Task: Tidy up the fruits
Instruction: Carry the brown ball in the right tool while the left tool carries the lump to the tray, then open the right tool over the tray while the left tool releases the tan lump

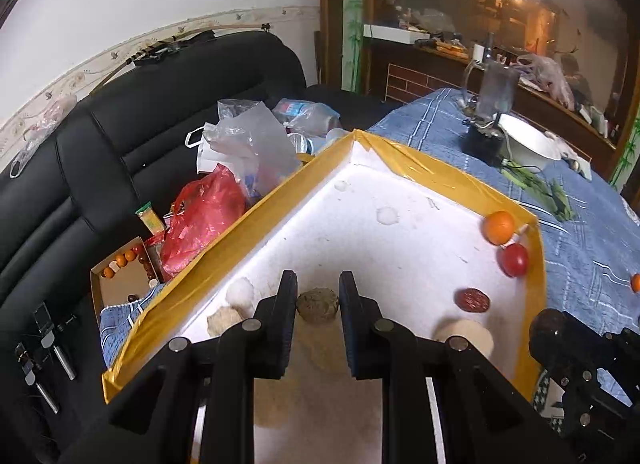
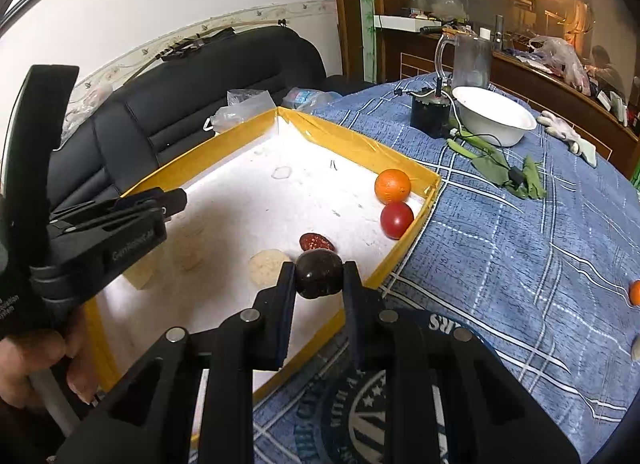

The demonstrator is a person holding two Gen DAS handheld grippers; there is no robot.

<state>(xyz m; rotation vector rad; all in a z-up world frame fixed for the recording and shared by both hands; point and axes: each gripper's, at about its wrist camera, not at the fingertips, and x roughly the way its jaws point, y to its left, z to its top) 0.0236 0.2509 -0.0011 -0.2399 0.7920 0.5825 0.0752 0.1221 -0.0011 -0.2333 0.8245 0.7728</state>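
The left wrist view shows a brownish lumpy fruit (image 1: 318,305) between the fingers of the left gripper (image 1: 318,300), low on the white floor of the yellow-rimmed tray (image 1: 440,171). The right wrist view does not show this fruit; there the left gripper (image 2: 176,199) appears side-on over the tray's left part, with a hand (image 2: 36,364) on its handle. The left wrist view alone shows a red bag (image 1: 204,219) and a small box of fruits (image 1: 120,272) on the black sofa (image 1: 160,103).

Left jaws: narrowly parted, flanking the lumpy fruit; whether they press on it cannot be told.

Right jaws: the right gripper (image 2: 319,276) is clenched on a dark round fruit (image 2: 319,274), held above the tray's near right rim.

Inside the tray, an orange (image 2: 393,185) and a red fruit (image 2: 396,219) touch each other in the right corner. A dark red date (image 2: 316,242) lies just beyond the held fruit. The tray rests on a blue-checked desk (image 2: 520,264), with a white bowl (image 2: 494,115) well beyond.
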